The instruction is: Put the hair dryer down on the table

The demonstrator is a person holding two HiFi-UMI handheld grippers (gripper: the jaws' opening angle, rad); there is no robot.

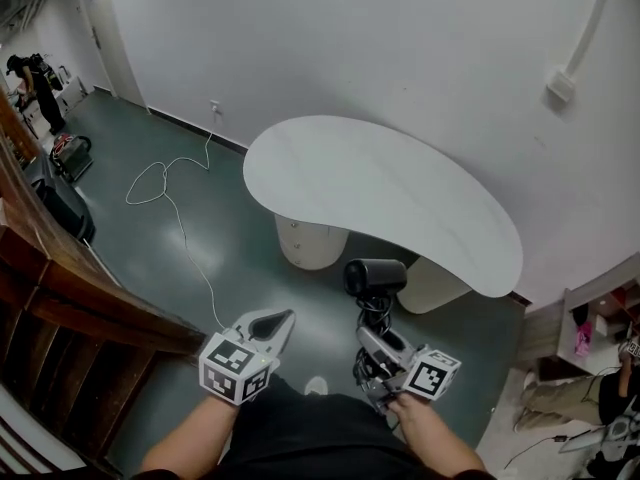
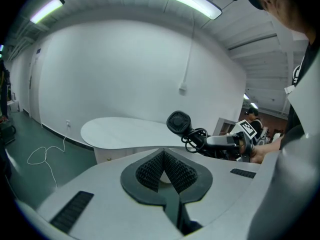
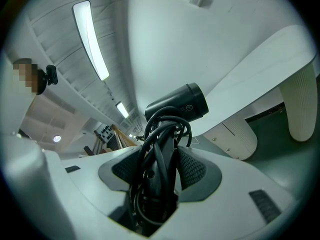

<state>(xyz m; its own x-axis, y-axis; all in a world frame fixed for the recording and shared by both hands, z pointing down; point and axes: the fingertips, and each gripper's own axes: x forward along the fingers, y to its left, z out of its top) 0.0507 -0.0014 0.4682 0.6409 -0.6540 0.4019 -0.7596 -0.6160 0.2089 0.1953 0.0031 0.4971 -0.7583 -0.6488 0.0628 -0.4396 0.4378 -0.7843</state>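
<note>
A black hair dryer (image 1: 375, 276) with its cord wound round the handle stands upright in my right gripper (image 1: 372, 340), which is shut on the handle. It hangs over the floor, just short of the near edge of the white kidney-shaped table (image 1: 380, 188). In the right gripper view the hair dryer (image 3: 180, 106) rises from between the pads of the right gripper (image 3: 159, 166), and the table (image 3: 260, 79) lies beyond. My left gripper (image 1: 283, 318) is to the left, shut with nothing in it. The left gripper view shows the left gripper (image 2: 162, 156), the hair dryer (image 2: 178, 122) and the table (image 2: 120, 131).
The table rests on two rounded white pedestals (image 1: 310, 243). A white cable (image 1: 170, 193) trails over the green floor to a wall socket. A wooden railing (image 1: 90, 308) and black bags (image 1: 60, 203) are at the left. A shelf (image 1: 590, 318) is at the right, and a person (image 1: 30, 88) stands far left.
</note>
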